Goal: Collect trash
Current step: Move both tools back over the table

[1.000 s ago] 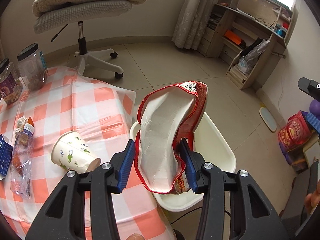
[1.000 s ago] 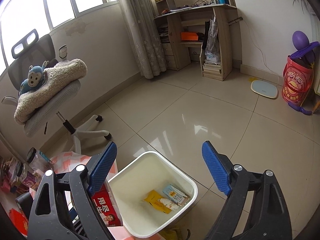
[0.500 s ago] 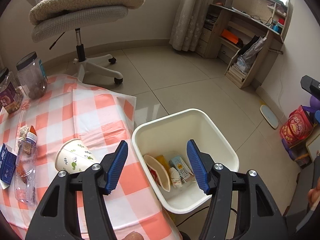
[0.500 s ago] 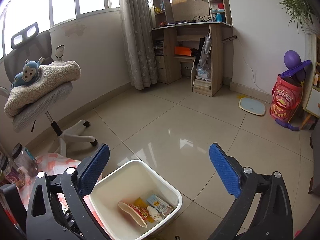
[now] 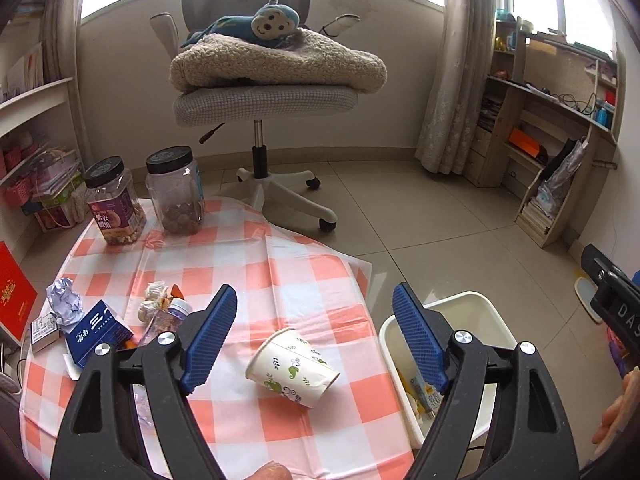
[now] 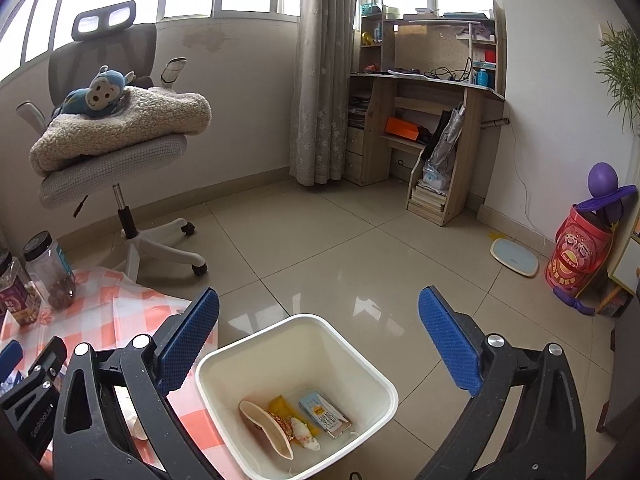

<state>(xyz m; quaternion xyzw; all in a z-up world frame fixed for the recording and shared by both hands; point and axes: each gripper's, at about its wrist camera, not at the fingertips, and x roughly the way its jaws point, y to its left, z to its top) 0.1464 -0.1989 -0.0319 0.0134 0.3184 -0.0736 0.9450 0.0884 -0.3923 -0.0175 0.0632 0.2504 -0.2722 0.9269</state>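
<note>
left gripper (image 5: 314, 330) empty, just opening — paper cup (image 5: 292, 368) lies below.

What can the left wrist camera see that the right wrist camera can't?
Only the left wrist view shows the white paper cup with green leaves lying on its side, the blue carton and the crumpled paper ball. Only the right wrist view shows the red drum-shaped tub and the trash at the bottom of the bin. Both show the white plastic bin and the grey swivel chair.
</note>
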